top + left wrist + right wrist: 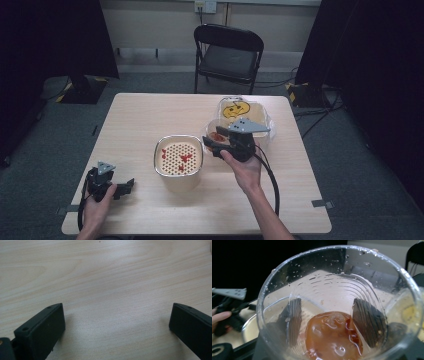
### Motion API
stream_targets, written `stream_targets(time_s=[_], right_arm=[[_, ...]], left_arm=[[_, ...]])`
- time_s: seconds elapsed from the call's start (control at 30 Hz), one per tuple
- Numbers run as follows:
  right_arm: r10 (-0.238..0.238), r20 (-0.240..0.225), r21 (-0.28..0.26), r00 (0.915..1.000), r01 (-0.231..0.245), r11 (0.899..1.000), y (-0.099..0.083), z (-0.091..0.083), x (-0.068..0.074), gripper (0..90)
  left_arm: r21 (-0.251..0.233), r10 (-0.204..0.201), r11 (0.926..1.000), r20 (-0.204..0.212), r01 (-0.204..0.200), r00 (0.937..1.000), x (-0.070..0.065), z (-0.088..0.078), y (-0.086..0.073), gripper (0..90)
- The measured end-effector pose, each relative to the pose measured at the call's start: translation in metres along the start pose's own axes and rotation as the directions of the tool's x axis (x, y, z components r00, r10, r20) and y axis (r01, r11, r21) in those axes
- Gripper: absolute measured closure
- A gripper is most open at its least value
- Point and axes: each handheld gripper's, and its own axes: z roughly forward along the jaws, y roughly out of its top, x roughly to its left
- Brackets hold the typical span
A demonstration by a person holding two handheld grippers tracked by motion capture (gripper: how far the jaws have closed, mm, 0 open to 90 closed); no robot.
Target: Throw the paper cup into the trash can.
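Nearest the person, the left gripper point(122, 188) rests low on the bare table point(140, 115) with its jaws spread wide and nothing between them. Farther out, the right gripper point(210, 146) pinches a clear plastic cup point(337, 307) by its sides, tipped toward the bowl point(178, 159) with the perforated insert, a pool of reddish sauce point(333, 336) lying in the cup. This looks like a pouring step, and the next move likely calls for a steady further tilt over the bowl, while the lidded container point(242, 112) waits just behind.

A light wooden table point(150, 115) carries a strainer-topped bowl point(178, 160) and a clear lidded container point(250, 112).
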Motion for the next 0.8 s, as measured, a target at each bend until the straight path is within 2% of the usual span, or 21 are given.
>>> stream_targets(time_s=[0.03, 0.07, 0.3, 0.33, 0.43, 0.47, 0.5, 0.53, 0.57, 0.6, 0.67, 0.7, 0.73, 0.77, 0.8], right_arm=[[0.0, 0.0, 0.0, 1.0, 0.0, 1.0, 0.0, 0.0, 0.0, 40.7], [0.007, 0.028, -0.02, 0.9996, -0.006, 1.0, 0.003, 0.006, -0.002, 40.7], [-0.031, 0.086, -0.042, 0.9958, 0.035, 0.999, 0.016, 0.022, -0.005, 41.0], [-0.054, 0.103, -0.05, 0.9932, 0.059, 0.997, 0.02, 0.026, -0.004, 41.4], [-0.112, 0.139, -0.03, 0.9839, 0.118, 0.993, 0.024, 0.032, -0.002, 42.0], [-0.112, 0.139, -0.03, 0.9839, 0.118, 0.993, 0.024, 0.032, -0.002, 42.0], [-0.165, 0.166, -0.01, 0.9722, 0.169, 0.986, 0.026, 0.036, 0.001, 42.4], [-0.165, 0.166, -0.01, 0.9722, 0.169, 0.986, 0.026, 0.036, 0.001, 42.4], [-0.189, 0.178, 0.001, 0.9658, 0.192, 0.981, 0.027, 0.037, 0.002, 42.5], [-0.251, 0.202, 0.028, 0.9467, 0.251, 0.968, 0.029, 0.041, 0.006, 42.9], [-0.303, 0.217, 0.062, 0.928, 0.297, 0.953, 0.03, 0.044, 0.009, 43.2], [-0.303, 0.217, 0.062, 0.928, 0.297, 0.953, 0.03, 0.044, 0.009, 43.2], [-0.344, 0.224, 0.093, 0.9117, 0.332, 0.939, 0.03, 0.047, 0.012, 43.7], [-0.367, 0.231, 0.107, 0.9012, 0.351, 0.93, 0.03, 0.048, 0.014, 43.7], [-0.38, 0.228, 0.114, 0.8963, 0.363, 0.925, 0.031, 0.049, 0.015, 43.7]], left_arm=[[0.0, 0.0, 1.0, 0.0, 0.0, 1.0, 0.0, 0.0, 0.0, 0.0], [0.0, 0.001, 1.0, 0.0, -0.001, 1.0, 0.0, 0.0, 0.0, 0.0], [0.0, 0.0, 1.0, 0.0, 0.0, 1.0, 0.0, 0.0, 0.0, 0.0], [0.0, 0.001, 1.0, 0.0, -0.001, 1.0, 0.0, 0.0, 0.0, 0.0], [0.0, 0.0, 1.0, 0.0, 0.0, 1.0, 0.0, 0.0, 0.0, 0.0], [0.0, 0.0, 1.0, 0.0, 0.0, 1.0, 0.0, 0.0, 0.0, 0.0], [0.001, 0.001, 1.0, 0.0, -0.001, 1.0, 0.0, 0.0, 0.0, 0.0], [0.001, 0.001, 1.0, 0.0, -0.001, 1.0, 0.0, 0.0, 0.0, 0.0], [0.0, 0.0, 1.0, 0.0, 0.0, 1.0, 0.0, 0.0, 0.0, 0.0], [0.0, 0.0, 1.0, 0.001, 0.0, 1.0, 0.0, 0.0, 0.0, 0.0], [0.0, 0.0, 1.0, 0.0, 0.0, 1.0, 0.0, 0.0, 0.0, 0.0], [0.0, 0.0, 1.0, 0.0, 0.0, 1.0, 0.0, 0.0, 0.0, 0.0], [0.0, 0.0, 1.0, 0.0, 0.0, 1.0, 0.0, 0.0, 0.0, 0.0], [0.0, 0.0, 1.0, 0.0, 0.0, 1.0, 0.0, 0.0, 0.0, 0.0], [0.0, 0.0, 1.0, 0.0, 0.0, 1.0, 0.0, 0.0, 0.0, 0.0]])
